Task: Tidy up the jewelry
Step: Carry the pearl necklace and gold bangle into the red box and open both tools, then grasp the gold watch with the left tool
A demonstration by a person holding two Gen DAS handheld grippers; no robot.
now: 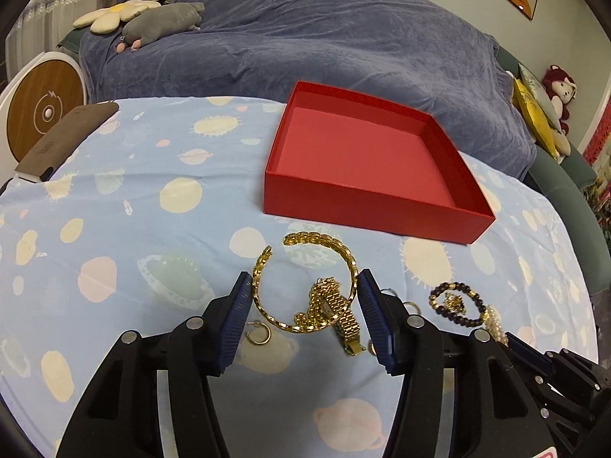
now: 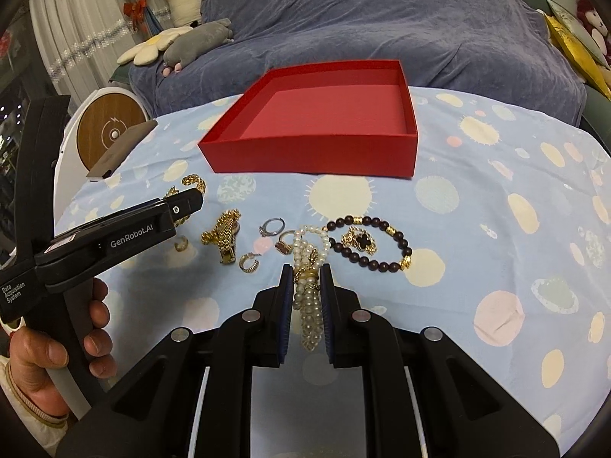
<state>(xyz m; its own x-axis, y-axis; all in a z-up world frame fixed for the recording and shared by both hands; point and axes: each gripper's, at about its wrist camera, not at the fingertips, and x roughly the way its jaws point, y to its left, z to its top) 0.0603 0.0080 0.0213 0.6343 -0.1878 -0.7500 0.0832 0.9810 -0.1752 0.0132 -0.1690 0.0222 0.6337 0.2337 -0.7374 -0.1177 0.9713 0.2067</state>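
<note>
In the left wrist view my left gripper (image 1: 304, 278) is shut on an open gold bangle (image 1: 336, 246), one blue pad against each side of it. A gold watch (image 1: 332, 307) lies on the cloth just under the bangle. My right gripper (image 2: 306, 271) is shut on a white pearl bracelet (image 2: 307, 320), whose strands hang between the pads. The red box (image 1: 366, 198) stands open and empty beyond both grippers, also seen in the right wrist view (image 2: 313, 156). The left gripper (image 2: 189, 200) shows from the side there, held by a hand (image 2: 42, 355).
On the planet-print cloth lie a dark bead bracelet (image 2: 404, 244) around a clover charm (image 2: 361, 240), a gold watch (image 2: 225, 233), hoop earrings (image 2: 250, 261) and rings (image 2: 273, 225). A brown flat case (image 1: 65, 137) sits at the far left edge. A blue-covered sofa (image 1: 305, 38) is behind.
</note>
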